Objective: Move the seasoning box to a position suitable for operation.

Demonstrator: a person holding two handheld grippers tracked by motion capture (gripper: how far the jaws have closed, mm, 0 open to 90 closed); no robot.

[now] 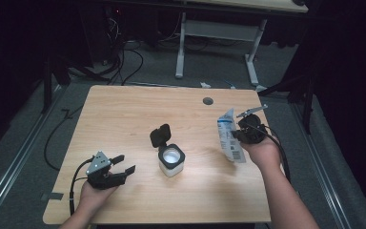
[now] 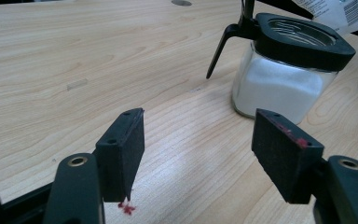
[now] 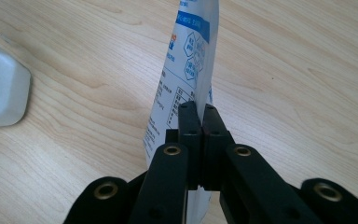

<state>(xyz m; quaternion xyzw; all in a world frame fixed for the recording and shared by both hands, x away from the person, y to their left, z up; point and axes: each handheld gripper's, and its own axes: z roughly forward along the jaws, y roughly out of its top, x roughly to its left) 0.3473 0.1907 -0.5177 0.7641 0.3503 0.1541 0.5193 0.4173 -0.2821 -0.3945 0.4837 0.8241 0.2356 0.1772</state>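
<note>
Two tools work over one wooden tabletop (image 1: 124, 114): the left tool (image 1: 116, 171) rests low near the front left with its jaws spread wide and empty, and the right tool (image 1: 238, 134) is clamped on a white and blue pouch (image 1: 228, 138) held upright at the right side. Between them, near the middle, stands a square glass jar (image 1: 172, 162) of white powder, its black lid (image 1: 160, 135) flipped open and standing up behind the mouth. The jar lies to the left of the pouch, nearer the right hand, so any pour would likely travel that way. The pouch's top is cropped in the right gripper view, so whether it is opened cannot be told.
</note>
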